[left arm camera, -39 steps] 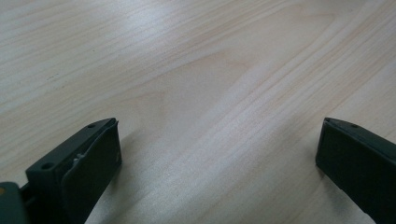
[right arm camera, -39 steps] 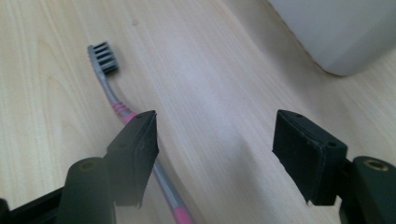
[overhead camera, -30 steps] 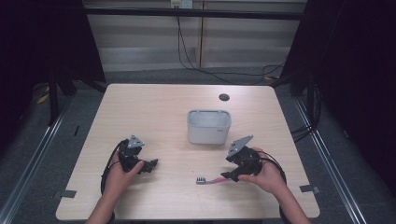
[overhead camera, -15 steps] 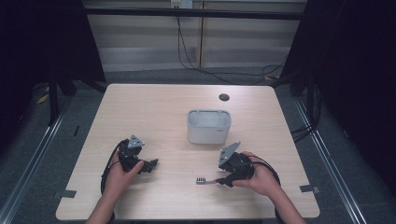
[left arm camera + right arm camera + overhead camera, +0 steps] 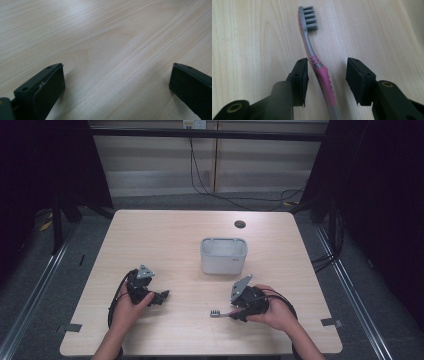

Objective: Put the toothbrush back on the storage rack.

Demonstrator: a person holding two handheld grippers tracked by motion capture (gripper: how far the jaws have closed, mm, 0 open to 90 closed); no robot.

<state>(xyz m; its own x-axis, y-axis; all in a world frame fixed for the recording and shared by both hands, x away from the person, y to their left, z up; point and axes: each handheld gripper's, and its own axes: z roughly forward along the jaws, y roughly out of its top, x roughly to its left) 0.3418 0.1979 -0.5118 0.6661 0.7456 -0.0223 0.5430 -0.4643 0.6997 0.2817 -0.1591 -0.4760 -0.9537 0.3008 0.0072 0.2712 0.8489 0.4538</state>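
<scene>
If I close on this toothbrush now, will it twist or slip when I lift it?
The toothbrush lies flat between the right gripper's closing jaws, nearer one pad, so it will probably slide sideways first. The ribbed pink grip should resist slipping. It looks thin and light; the long head end may droop slightly.

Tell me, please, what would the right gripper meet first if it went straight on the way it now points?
The right gripper already straddles the toothbrush, lying on the table; its jaws have just been closing, with gaps still at both pads. Going on, it would slide along the handle toward the bristles, probably scraping the tabletop, though depth is unclear.
</scene>
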